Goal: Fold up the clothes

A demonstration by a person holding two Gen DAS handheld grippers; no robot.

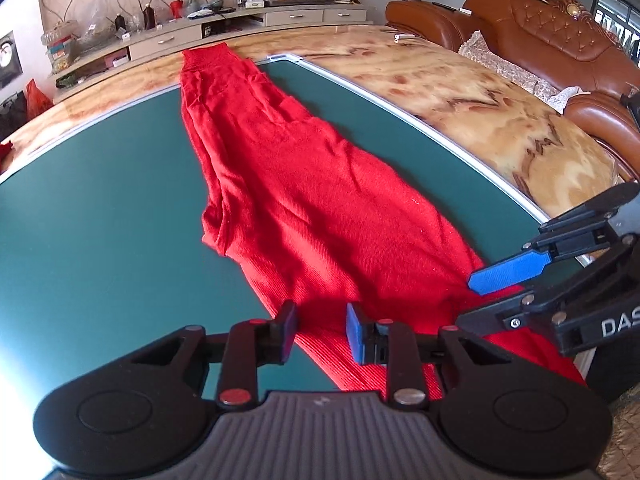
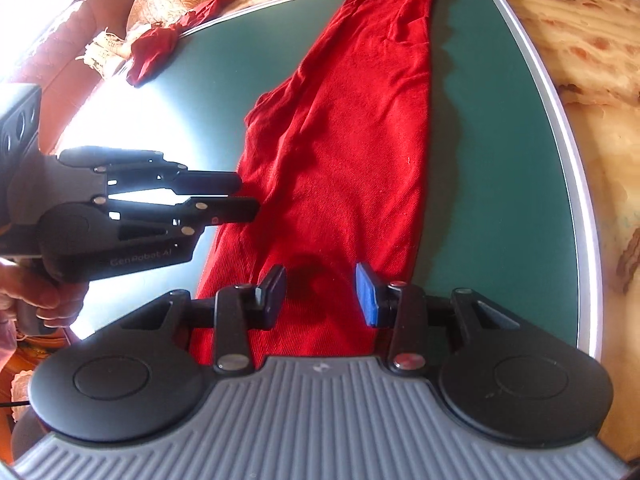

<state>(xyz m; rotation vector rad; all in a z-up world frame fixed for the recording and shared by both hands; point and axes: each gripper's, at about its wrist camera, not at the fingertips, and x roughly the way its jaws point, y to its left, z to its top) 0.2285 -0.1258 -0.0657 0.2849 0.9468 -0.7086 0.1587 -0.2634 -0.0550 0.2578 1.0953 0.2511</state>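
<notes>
Near hem: ribbed band of the red knit garment [image 1: 320, 208] lay right under both tools, the rest stretched lengthwise away across the green mat [image 1: 100, 208].
Mat: sat on a marble-patterned table [image 1: 460, 92].
Garment handling: looked soft, light and limp, likely to sag and crease; the ribbed hem corners seemed the firmest hold.
Left gripper [image 1: 321, 332]: released, jaws apart over the hem.
Right gripper [image 2: 321, 296]: released, grasping nothing.

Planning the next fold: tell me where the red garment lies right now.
The red garment lies stretched lengthwise on the green mat, its near end under both open grippers: left gripper, right gripper.
</notes>
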